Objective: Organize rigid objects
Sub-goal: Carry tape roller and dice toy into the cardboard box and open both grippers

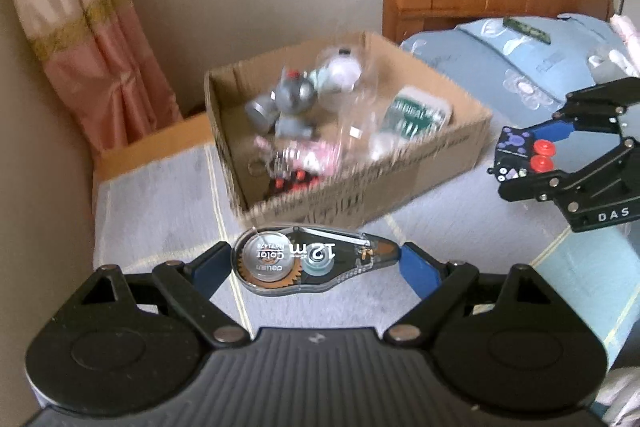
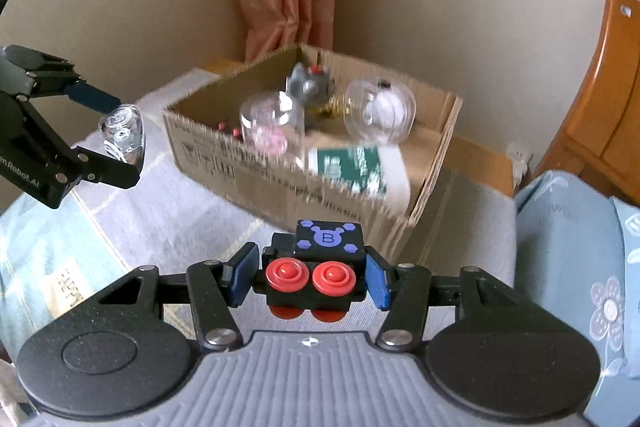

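Clamped lengthwise between the blue pads of the left gripper (image 1: 316,263) is a clear correction tape dispenser (image 1: 312,261), its jaws standing wide because the dispenser spans them end to end. In the right wrist view, the right gripper (image 2: 311,277) is closed tight on a small black toy block (image 2: 316,267) with two red buttons on its face and a purple "B" panel on top.

Both loads hang clear above the pale bed cover (image 1: 160,195), each tool pitched steeply downward and aimed toward the cardboard box (image 1: 448,155), which sits just ahead. Its floor already carries a grey figure (image 1: 290,99), clear plastic capsules (image 2: 380,113) and a green-and-white pack (image 1: 416,117).

I judge this the carry step: two items picked, neither yet delivered. The next move calls for bringing each gripper over the box's near wall, lowering into a bare patch of the floor, and opening there without knocking the capsules.
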Demonstrator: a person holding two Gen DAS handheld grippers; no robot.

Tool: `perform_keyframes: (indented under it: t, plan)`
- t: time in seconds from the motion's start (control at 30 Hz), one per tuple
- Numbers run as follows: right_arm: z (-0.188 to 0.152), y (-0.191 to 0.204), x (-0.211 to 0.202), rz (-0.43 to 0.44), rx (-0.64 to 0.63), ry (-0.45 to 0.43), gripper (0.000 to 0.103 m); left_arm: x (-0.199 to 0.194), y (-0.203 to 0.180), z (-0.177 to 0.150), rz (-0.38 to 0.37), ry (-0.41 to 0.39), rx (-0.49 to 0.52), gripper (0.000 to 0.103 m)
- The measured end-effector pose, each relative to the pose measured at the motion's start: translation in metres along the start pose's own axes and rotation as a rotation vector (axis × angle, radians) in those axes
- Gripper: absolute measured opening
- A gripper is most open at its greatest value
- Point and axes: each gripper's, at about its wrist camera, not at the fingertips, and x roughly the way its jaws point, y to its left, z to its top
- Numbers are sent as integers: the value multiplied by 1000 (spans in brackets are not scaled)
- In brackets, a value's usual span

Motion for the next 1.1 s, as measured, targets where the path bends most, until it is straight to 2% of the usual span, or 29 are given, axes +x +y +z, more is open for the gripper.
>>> perform_keyframes:
  t: [0.13,0.27,0.5,0.63,0.8,1.1]
  plan:
    - [16,-8,-7,-18,-15,-32,61,-9,-2,18,-5,-38,27,89]
    - [31,-16,-8,-35,-19,-60,61,-4,2,44,25,-77,45,89]
    - [47,-29,-6,-40,3,-77,61,25,20,84,61,-89,13,90]
    - [55,-31,0,-45,0,-71,61,43,28,94,75,-85,-33,91]
    - [66,-35,7,-44,10,-71,61,45,32,88,72,-96,-63,97]
    - [97,-42,33,-43,18,-59,61,17,38,58,40,-142,-128,97]
